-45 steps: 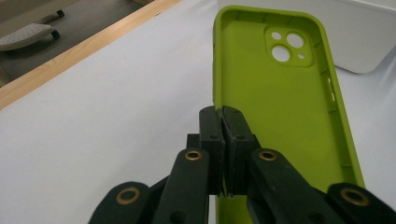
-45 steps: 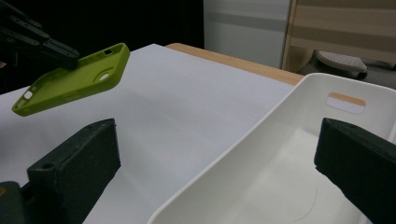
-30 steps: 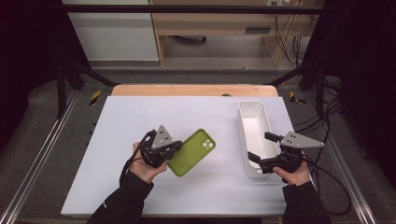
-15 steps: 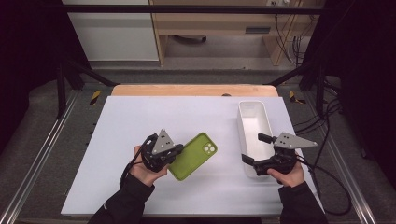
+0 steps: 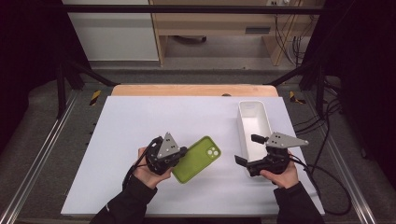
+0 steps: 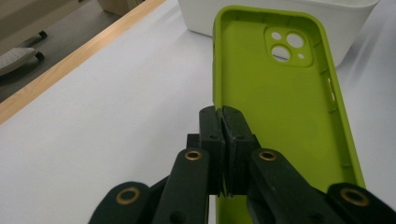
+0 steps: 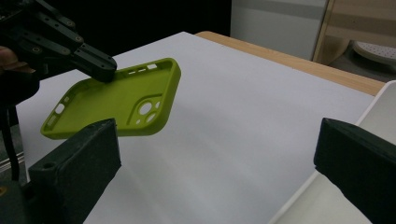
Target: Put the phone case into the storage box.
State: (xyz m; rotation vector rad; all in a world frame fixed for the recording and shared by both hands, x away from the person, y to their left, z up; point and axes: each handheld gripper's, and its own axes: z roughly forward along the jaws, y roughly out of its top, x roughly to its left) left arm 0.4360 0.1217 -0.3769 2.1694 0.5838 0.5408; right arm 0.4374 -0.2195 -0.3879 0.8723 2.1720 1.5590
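My left claw (image 5: 180, 152) is clamped on one long edge of the green phone case (image 5: 198, 158), holding it lifted off the white desk (image 5: 140, 121) with its open inside facing up and the camera cutout at the far end. My right claw (image 5: 247, 150) stands wide apart with nothing between its pads, at the near end of the white bin (image 5: 254, 122), well apart from the case.
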